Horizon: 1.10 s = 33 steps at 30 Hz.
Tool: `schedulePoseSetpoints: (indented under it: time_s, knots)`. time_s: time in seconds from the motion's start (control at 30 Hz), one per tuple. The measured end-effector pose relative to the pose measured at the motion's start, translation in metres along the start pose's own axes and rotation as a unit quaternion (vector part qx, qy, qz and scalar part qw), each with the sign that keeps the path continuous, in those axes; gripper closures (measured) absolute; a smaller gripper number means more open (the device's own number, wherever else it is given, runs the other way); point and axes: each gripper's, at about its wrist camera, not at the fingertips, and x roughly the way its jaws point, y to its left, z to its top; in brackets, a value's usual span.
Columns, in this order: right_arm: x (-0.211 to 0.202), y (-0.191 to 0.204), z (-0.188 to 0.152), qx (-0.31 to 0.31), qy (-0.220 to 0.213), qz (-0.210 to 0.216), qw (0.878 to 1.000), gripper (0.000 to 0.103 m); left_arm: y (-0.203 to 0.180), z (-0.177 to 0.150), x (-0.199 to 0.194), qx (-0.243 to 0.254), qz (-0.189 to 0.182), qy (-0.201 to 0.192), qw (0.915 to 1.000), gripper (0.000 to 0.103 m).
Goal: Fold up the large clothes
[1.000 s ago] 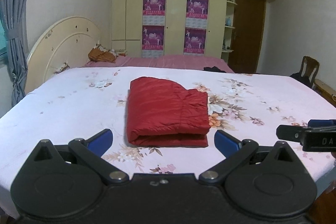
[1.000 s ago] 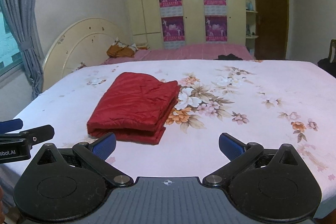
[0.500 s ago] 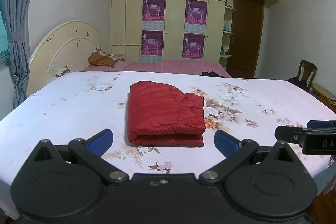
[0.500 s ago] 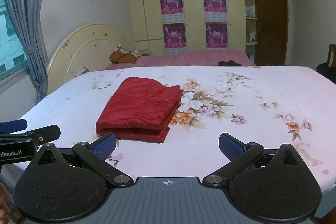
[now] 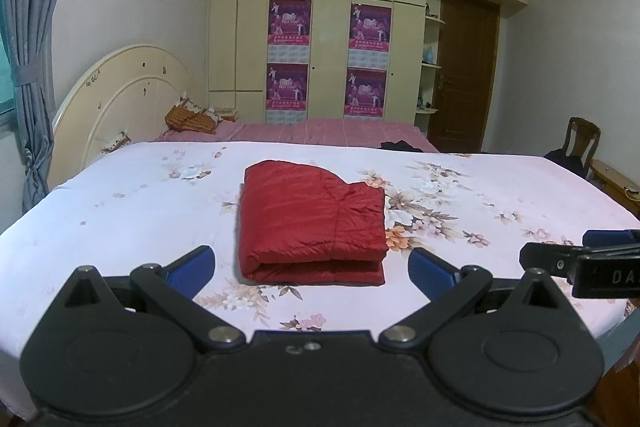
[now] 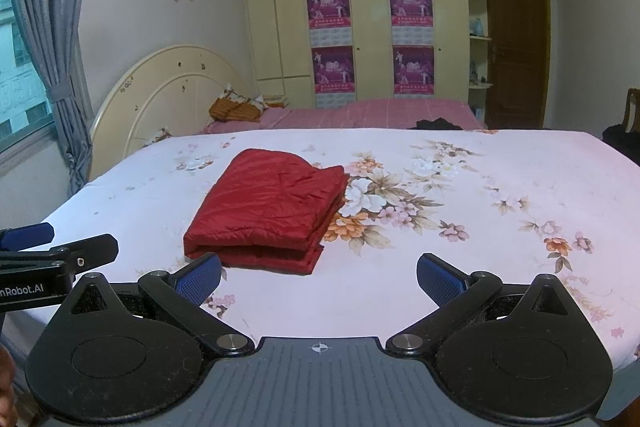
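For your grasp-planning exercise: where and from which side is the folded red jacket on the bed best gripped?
Probably the rounded folded edge of the red jacket, approached low from the near side of the bed. The layers stack there into one thick lip facing both open tools, left and right, so one pinch could catch them together.

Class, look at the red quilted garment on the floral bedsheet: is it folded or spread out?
Folded. The red quilted garment lies as a compact rectangle on the floral bedsheet, with stacked layers showing along its near edge.

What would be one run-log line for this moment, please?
left hand-held gripper: open, empty | right hand-held gripper: open, empty | red jacket: folded, on floral bedsheet | contact: none
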Motion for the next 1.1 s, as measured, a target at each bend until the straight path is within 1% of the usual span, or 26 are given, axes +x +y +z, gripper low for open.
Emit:
schedulePoseSetpoints:
  time_s: [1.1]
  knots:
    - [0.0,-0.012,0.005,0.0,-0.003,0.005,1.0,0.0,0.0,0.002,0.002,0.008,-0.007,-0.004,0.9999,0.0]
